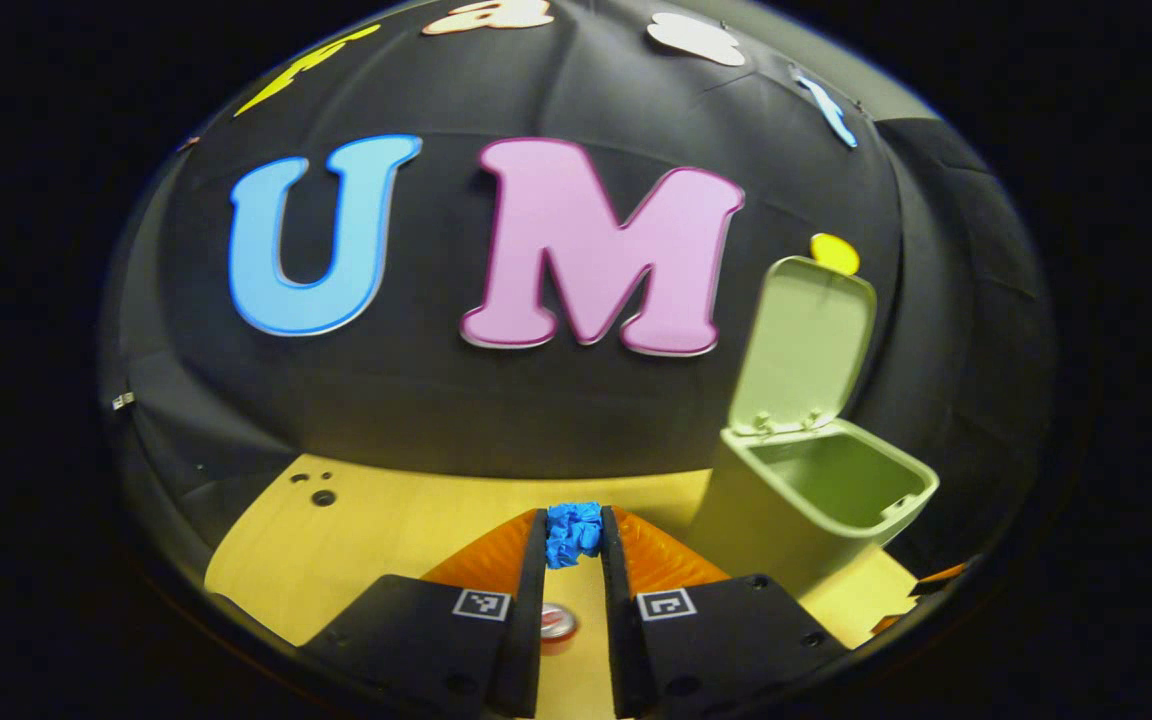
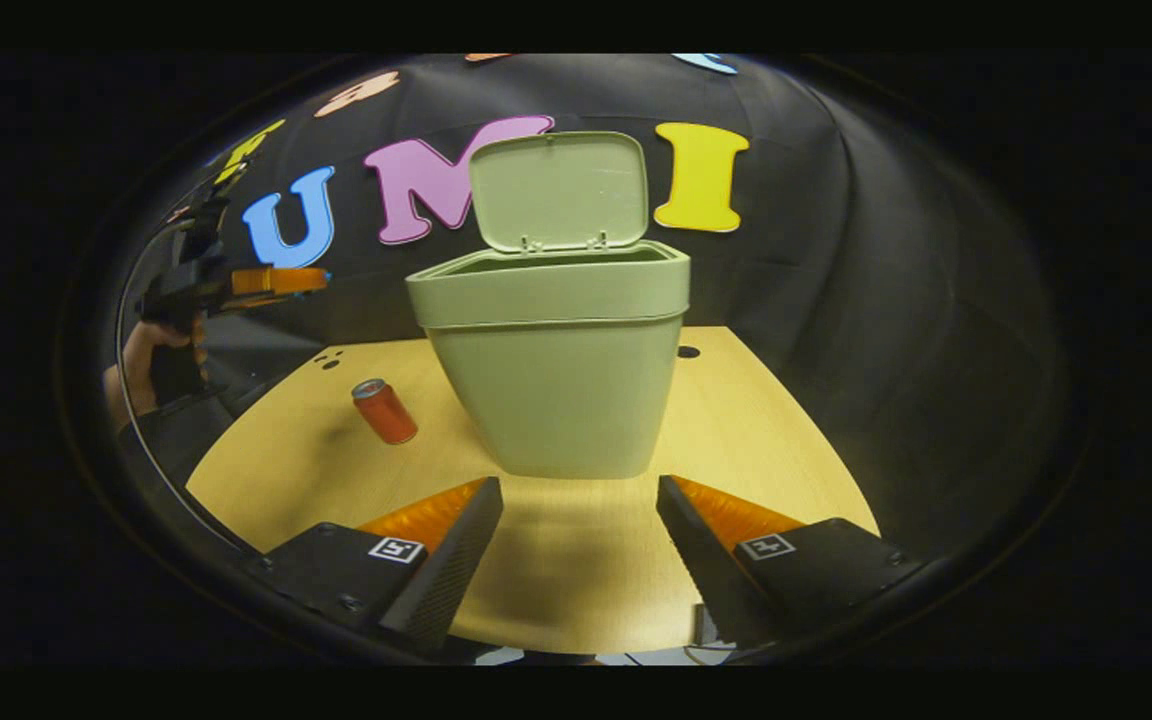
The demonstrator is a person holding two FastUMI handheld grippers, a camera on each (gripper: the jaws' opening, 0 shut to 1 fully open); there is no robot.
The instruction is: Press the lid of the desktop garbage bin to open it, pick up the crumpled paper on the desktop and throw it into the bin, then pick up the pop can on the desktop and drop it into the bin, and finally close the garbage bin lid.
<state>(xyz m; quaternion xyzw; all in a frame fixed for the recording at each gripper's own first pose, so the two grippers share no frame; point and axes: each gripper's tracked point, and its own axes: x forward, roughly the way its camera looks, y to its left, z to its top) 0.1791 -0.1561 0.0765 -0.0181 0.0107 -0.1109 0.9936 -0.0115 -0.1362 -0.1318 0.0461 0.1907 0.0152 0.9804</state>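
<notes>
The left tool [image 1: 573, 535] is clamped on the blue paper [image 1: 574, 530], lifted for dropping into the open bin [image 1: 816, 490] ahead to its right, can [image 1: 557, 622] on the bench [image 1: 386, 520] beneath, while the right tool [image 2: 579, 500] waits, fingers apart.

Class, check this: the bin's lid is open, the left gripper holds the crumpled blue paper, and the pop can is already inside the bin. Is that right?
One part is wrong: the pop can is not in the bin. The right gripper view shows it lying on the desktop beside the bin. The lid is open, and the left gripper does hold the crumpled blue paper.
</notes>
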